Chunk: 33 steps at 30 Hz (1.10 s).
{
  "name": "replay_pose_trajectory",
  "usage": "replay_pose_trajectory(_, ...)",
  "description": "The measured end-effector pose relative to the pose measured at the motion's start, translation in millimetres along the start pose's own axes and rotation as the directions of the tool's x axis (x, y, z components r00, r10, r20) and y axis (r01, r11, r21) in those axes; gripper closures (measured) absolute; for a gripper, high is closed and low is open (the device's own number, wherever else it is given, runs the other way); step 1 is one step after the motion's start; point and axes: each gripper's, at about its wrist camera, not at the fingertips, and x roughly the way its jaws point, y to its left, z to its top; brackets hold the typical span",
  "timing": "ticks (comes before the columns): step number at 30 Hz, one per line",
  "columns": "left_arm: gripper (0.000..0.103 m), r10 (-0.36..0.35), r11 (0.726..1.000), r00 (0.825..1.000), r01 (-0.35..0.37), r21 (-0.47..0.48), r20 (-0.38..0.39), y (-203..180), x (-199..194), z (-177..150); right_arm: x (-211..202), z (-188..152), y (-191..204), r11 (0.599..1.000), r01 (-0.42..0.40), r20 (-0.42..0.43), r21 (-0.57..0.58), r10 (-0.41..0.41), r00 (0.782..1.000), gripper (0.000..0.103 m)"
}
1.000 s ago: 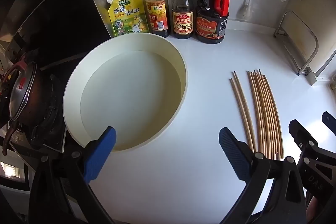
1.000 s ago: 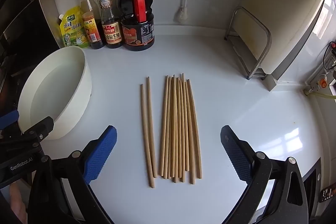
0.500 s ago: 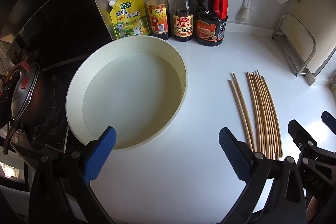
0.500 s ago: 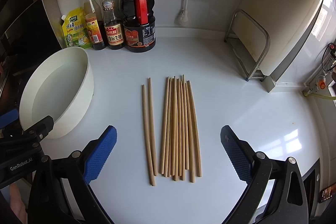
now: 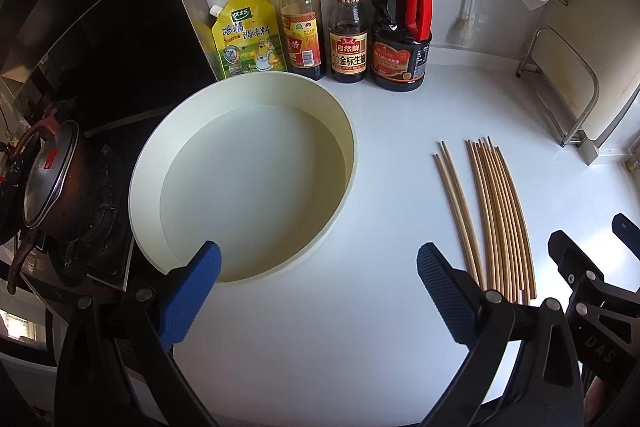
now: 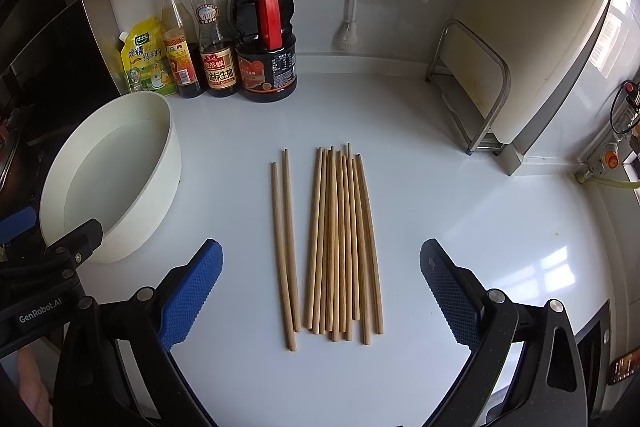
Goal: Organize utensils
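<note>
Chopsticks of pale wood (image 6: 340,243), slim and round, lie flat on the white glossy tabletop (image 6: 480,227), none of them yet lifted. They form two groups, side by side and roughly parallel: a separated pair (image 6: 285,251) on the left, and just beside it a tight bundle in which about ten sticks can be counted; several overlap, so the exact number cannot be told. That makes about twelve sticks in all.

Right gripper (image 6: 320,291), black-framed with blue ribbed pads, hangs above the near ends of the sticks with its jaws spread wide and nothing between them; the whole set lies within the gap. Left gripper (image 5: 318,291), of the same make, is likewise released and empty, and faces one round, cream-coloured, shallow basin (image 5: 348,155), which stands empty on the tabletop well to the left of the sticks.

Progress, as judged from this layout: the task appears to be at or near its start. The pair set apart may be a first sorted pair, though that is only a reading of the arrangement. The bundle remains to be dealt with; where the sticks are meant to end up, whether in the basin or elsewhere, the pictures do not show.

Against the rear wall stand three bottles (two yellow-capped (image 6: 178,39) (image 6: 212,31), one large, dark and red-capped (image 6: 264,31)) and one yellow seasoning pouch (image 6: 146,59). One dark lidded pot (image 5: 52,183) sits on the stove at far left.
</note>
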Motion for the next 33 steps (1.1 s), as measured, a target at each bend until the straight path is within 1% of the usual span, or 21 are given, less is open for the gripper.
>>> replay_pose_trajectory(33, 0.006, -0.002, 1.0, 1.0, 0.002, 0.001, 0.002, 3.2, -1.0, -5.7, -2.4, -3.8, 0.0, 1.0, -0.002, 0.006, 0.003, 0.002, 1.0, 0.008)
